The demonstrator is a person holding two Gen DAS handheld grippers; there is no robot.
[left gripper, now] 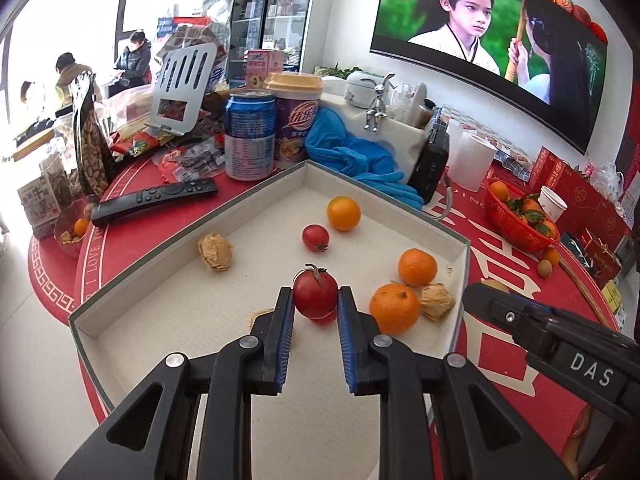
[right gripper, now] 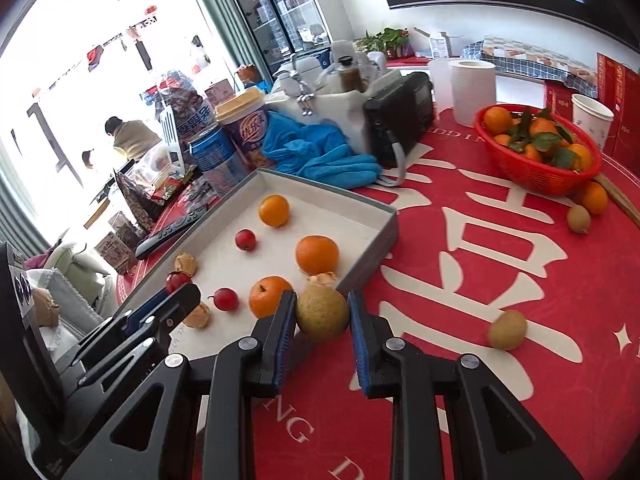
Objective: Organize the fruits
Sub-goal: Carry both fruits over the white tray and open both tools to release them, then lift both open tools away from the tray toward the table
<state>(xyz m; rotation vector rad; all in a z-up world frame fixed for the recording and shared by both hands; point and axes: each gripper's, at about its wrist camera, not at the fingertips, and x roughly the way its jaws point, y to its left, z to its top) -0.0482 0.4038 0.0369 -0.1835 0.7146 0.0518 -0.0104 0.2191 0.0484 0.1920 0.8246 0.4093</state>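
The left gripper [left gripper: 316,300] has its two black jaws with blue pads closed on a round red tomato with a dark stem [left gripper: 315,293], which it holds just above the white floor of a shallow grey cardboard tray [left gripper: 276,178]. The right gripper [right gripper: 322,312] has its jaws closed on a round yellow-green fruit with a dull skin [right gripper: 322,312], above the near corner of the same tray.

In the tray lie three oranges; one of them [left gripper: 394,307] is just beside the held tomato, and another [left gripper: 417,267] is behind it. A third orange [left gripper: 343,213] lies farther back, with a smaller red tomato [left gripper: 315,237] near it. Two pale dry husked fruits [left gripper: 215,250] also rest on the tray floor, well apart from each other.

Outside the tray, on the red printed tablecloth [right gripper: 500,264], a second yellow-green fruit [right gripper: 507,329] lies alone. A red plastic basket of leafy oranges [right gripper: 538,148] stands farther back, and blue rubber gloves [right gripper: 320,154] lie behind the tray.
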